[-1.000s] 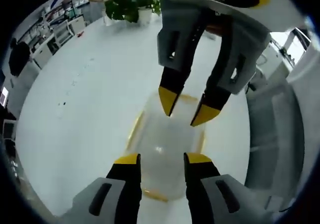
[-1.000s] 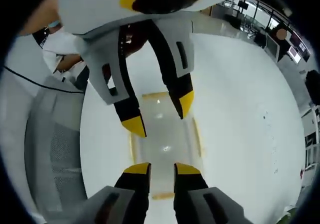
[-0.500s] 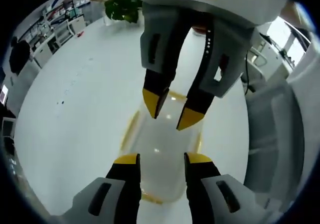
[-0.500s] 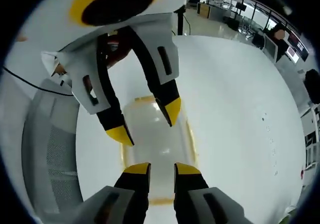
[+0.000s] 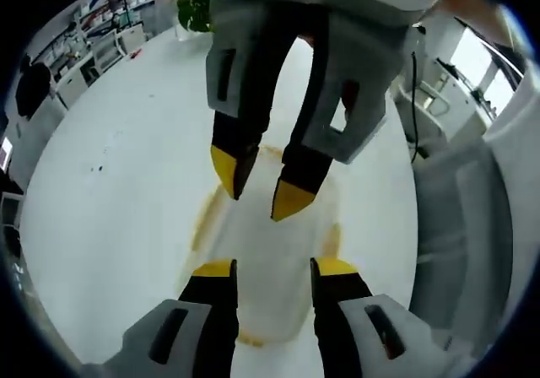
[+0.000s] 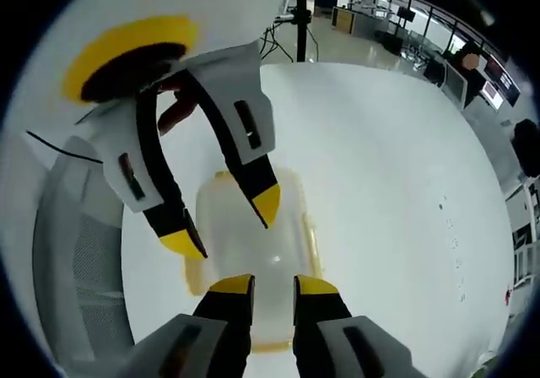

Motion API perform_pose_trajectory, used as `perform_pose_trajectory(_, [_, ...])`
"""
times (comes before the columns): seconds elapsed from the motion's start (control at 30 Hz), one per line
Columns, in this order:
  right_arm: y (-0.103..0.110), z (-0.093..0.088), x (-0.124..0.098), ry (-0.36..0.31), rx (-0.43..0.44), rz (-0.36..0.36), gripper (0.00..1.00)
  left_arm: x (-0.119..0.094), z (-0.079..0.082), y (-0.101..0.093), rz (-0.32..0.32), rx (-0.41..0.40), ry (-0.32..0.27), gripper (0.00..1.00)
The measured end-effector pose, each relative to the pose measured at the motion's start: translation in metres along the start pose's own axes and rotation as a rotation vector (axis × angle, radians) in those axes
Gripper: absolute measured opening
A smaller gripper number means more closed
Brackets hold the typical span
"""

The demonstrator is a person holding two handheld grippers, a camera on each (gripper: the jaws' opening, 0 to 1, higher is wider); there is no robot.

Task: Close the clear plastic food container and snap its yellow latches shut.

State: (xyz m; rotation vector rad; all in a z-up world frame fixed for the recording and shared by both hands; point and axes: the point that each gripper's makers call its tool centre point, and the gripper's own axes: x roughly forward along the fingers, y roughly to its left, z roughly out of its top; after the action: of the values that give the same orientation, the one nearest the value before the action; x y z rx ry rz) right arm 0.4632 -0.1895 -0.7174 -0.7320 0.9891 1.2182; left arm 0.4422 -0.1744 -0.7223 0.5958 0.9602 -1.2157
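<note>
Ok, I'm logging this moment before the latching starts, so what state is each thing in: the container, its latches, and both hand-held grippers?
Clear plastic food container: on the white table, lid on top.
Yellow latches: along the rim; snapped or not, cannot tell.
Left hand-held gripper: open, above the container, holding nothing.
Right hand-held gripper: open, above the container, holding nothing.

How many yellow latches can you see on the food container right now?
3 in the right gripper view: one at the container's far end, one on its right long side, one on its left. A fourth may hide behind the right gripper.
</note>
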Motion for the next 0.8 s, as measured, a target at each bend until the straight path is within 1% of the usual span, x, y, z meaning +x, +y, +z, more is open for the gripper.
perform_pose_trajectory(0.2, [-0.004, 0.004, 0.001, -0.004, -0.008, -0.007, 0.15, -0.002, -0.001, -0.003, 0.001, 0.006, -0.001, 0.33])
perform_pose_trajectory(0.33, [-0.005, 0.004, 0.003, 0.003, -0.02, -0.01, 0.14, -0.003, -0.007, -0.002, 0.016, 0.021, 0.017, 0.34])
perform_pose_trajectory(0.43, [-0.005, 0.006, 0.004, 0.0, -0.022, -0.008, 0.16, -0.005, -0.008, -0.004, 0.013, 0.02, 0.015, 0.34])
perform_pose_trajectory(0.6, [-0.009, 0.007, 0.004, 0.0, -0.026, -0.01, 0.16, -0.006, -0.013, -0.007, 0.013, 0.023, 0.023, 0.35])
perform_pose_trajectory(0.8, [-0.013, 0.005, 0.006, 0.012, -0.038, -0.01, 0.17, -0.006, -0.013, -0.011, 0.011, 0.019, 0.009, 0.38])
